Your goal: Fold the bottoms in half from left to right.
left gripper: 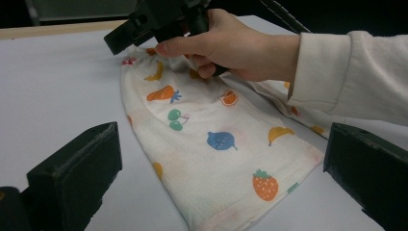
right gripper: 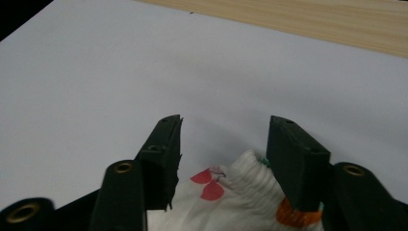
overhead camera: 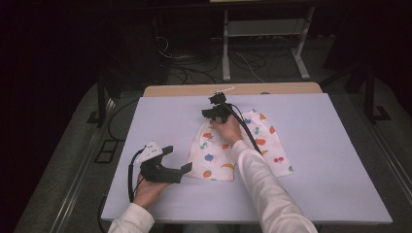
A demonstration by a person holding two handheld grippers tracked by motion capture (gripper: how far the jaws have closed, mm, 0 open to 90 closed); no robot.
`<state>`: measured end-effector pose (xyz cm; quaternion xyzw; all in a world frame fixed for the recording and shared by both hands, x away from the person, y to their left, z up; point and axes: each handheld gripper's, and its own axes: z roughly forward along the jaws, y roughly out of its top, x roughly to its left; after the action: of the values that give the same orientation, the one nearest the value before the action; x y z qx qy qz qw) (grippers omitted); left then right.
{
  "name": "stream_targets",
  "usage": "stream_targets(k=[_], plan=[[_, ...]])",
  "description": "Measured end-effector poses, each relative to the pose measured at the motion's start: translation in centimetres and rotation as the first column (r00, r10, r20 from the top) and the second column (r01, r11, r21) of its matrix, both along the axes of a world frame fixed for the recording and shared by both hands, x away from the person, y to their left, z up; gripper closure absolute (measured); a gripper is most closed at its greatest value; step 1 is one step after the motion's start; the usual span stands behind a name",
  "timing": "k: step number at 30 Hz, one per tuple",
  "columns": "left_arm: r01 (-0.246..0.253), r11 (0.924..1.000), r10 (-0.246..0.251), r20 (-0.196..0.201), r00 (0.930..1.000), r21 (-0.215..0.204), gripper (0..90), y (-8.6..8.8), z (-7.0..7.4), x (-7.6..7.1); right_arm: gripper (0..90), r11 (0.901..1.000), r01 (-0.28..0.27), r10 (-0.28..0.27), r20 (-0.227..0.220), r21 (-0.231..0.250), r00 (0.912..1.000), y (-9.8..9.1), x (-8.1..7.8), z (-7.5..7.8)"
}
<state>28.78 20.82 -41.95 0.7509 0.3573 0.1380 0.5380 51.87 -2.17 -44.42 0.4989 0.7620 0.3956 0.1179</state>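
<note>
The right gripper's (right gripper: 223,144) two black jaws rise from the bottom edge and stand apart, with a gap between them. In that gap sits the gathered, ribbed edge of a white cloth garment printed with red and orange fruit (right gripper: 240,185); its bunched hem lies against the right-hand jaw and short of the left-hand one. Beyond spreads a pale lilac table mat (right gripper: 144,62), and past it a light wooden tabletop edge (right gripper: 312,21).

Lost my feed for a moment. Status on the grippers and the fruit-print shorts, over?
Left gripper open, off the shorts' hem. Right gripper straddling the gathered waistband, not clamped. Fruit-print shorts flat on the white board. Nothing in the way.
</note>
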Motion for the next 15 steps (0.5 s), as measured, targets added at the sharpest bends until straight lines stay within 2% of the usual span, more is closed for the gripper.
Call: stream_targets(k=[6,11,15], plan=[[0.001,1.0,-0.001,0.001,1.0,0.001,0.0,0.0,0.0,0.0,57.0,0.9981,0.062,-0.061,-0.017,0.007,0.998,0.11,0.11,0.16],[0.0,1.0,0.0,0.001,1.0,0.001,0.0,0.02,0.0,0.0,63.2,0.9947,0.102,-0.102,-0.027,-0.014,0.9944,0.21,0.26,0.16],[0.0,1.0,0.0,0.001,1.0,0.001,0.0,0.0,0.0,0.0,65.3,0.9926,0.112,-0.113,-0.039,-0.048,0.9928,0.36,0.2,-0.12]])
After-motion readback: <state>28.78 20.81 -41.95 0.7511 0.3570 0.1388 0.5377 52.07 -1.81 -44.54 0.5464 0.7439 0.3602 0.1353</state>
